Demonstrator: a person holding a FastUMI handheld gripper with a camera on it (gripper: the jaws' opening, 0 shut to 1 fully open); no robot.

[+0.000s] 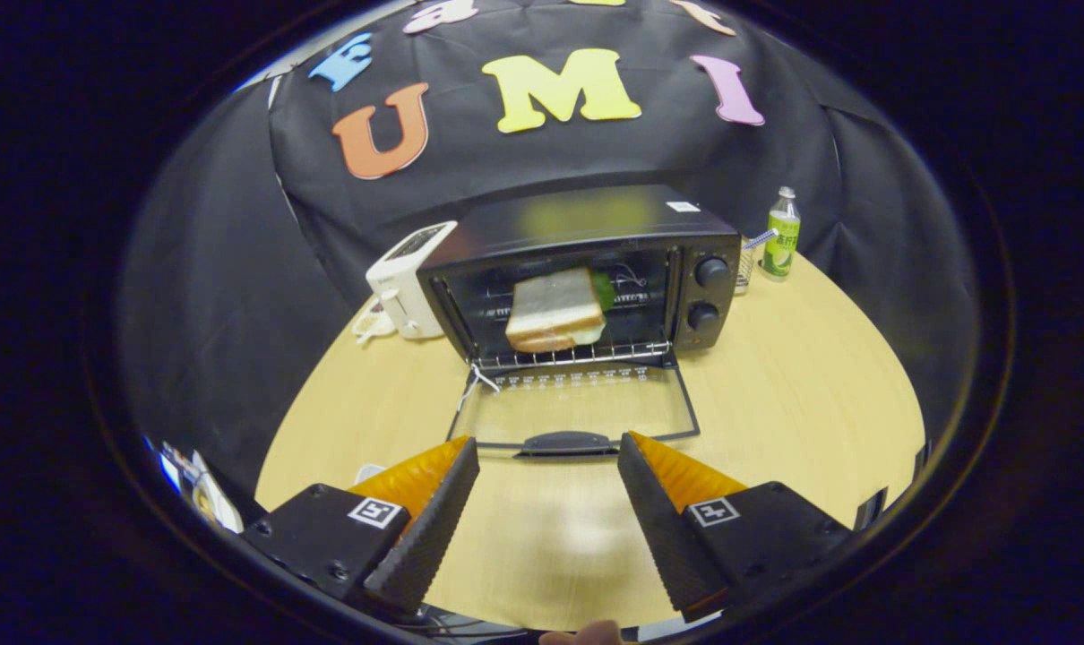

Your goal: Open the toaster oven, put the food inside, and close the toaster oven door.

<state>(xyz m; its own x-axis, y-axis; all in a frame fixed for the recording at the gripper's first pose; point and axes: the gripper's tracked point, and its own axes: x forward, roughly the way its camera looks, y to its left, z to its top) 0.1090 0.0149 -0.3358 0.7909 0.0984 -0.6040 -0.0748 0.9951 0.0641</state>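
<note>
two fingers: the gripper (548, 445) is spread wide and holds nothing, its tips just short of the door handle (566, 442)
toaster oven (587, 269): black, on the round wooden table (802, 394), two knobs on its right side
door (576, 405): folded down flat toward the fingers, glass pane showing the table through it
food: a sandwich (554, 311) lies on the wire rack inside the oven, a bit of green at its far corner
beside the oven: white toaster (405, 285) to its left, green bottle (782, 235) to its right
</note>
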